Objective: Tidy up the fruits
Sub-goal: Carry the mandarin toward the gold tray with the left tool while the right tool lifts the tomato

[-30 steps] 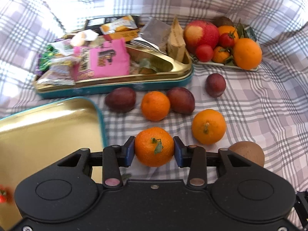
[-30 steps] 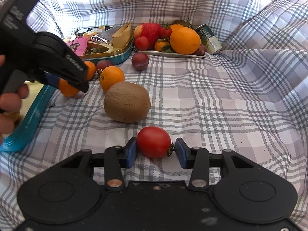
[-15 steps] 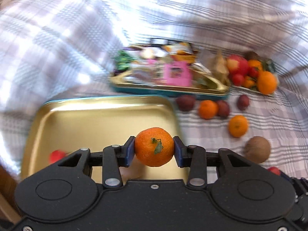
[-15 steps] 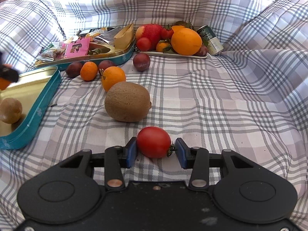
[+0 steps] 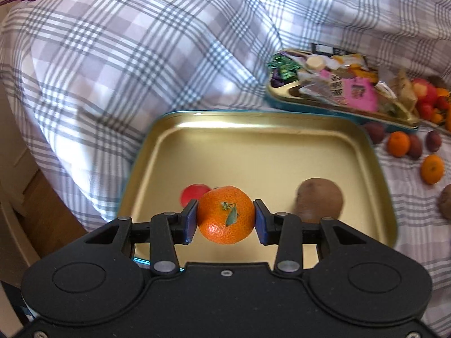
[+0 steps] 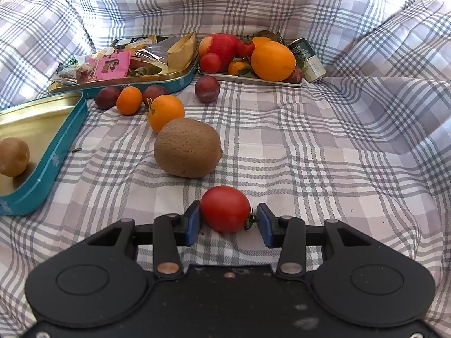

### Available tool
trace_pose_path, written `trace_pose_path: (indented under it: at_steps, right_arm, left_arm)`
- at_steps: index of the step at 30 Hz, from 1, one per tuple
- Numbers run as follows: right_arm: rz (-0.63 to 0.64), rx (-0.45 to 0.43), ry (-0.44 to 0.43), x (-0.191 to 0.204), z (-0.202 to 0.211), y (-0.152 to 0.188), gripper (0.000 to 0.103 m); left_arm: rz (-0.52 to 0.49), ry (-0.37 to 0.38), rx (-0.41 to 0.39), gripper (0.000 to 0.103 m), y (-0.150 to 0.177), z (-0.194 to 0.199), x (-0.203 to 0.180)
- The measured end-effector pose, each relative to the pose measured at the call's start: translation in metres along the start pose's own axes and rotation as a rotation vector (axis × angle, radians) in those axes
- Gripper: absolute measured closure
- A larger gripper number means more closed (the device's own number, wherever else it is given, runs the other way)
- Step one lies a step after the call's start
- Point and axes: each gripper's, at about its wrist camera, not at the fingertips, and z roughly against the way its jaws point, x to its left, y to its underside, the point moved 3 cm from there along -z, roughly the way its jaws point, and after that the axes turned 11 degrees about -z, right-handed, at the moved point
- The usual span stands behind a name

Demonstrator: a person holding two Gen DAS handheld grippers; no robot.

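Note:
My left gripper (image 5: 225, 219) is shut on a mandarin (image 5: 226, 217) and holds it above the near part of a gold tin lid (image 5: 253, 146). In the lid lie a red tomato (image 5: 191, 193) and a kiwi (image 5: 320, 201). My right gripper (image 6: 228, 219) is shut on a red tomato (image 6: 225, 208) low over the checked cloth. Ahead of it lie a large kiwi (image 6: 188, 147), an orange (image 6: 165, 111), a mandarin (image 6: 129, 100) and three plums (image 6: 207, 88). The lid also shows in the right wrist view (image 6: 56, 129) at the left.
A teal tin full of snack packets (image 6: 124, 67) stands at the back. A white plate (image 6: 253, 80) of apple, orange and tomatoes and a can (image 6: 307, 59) are behind right. Folds of checked cloth (image 6: 366, 112) rise all round.
My left gripper has carried the mandarin from the cloth leftward to above the gold lid. My right gripper has stayed still with its tomato.

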Motion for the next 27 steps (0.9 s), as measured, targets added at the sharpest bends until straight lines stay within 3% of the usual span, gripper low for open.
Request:
trace_pose_path:
  at_steps: [6, 14, 20, 27]
  right_arm:
    - [0.02, -0.004, 0.034, 0.006, 0.002, -0.005, 0.06]
    - [-0.135, 0.003, 0.016, 0.005, 0.022, -0.028, 0.059]
    - [-0.071, -0.031, -0.088, 0.05, 0.053, -0.048, 0.059]
    - [0.048, -0.007, -0.308, 0.131, 0.078, -0.063, 0.059]
  left_arm:
    - [-0.022, 0.007, 0.001, 0.054, -0.003, -0.005, 0.005]
    - [-0.044, 0.055, 0.003, 0.054, -0.009, -0.012, 0.003]
    - [-0.029, 0.081, 0.015, 0.054, -0.01, -0.017, 0.006]
    - [-0.006, 0.079, 0.025, 0.054, -0.01, -0.021, 0.018]
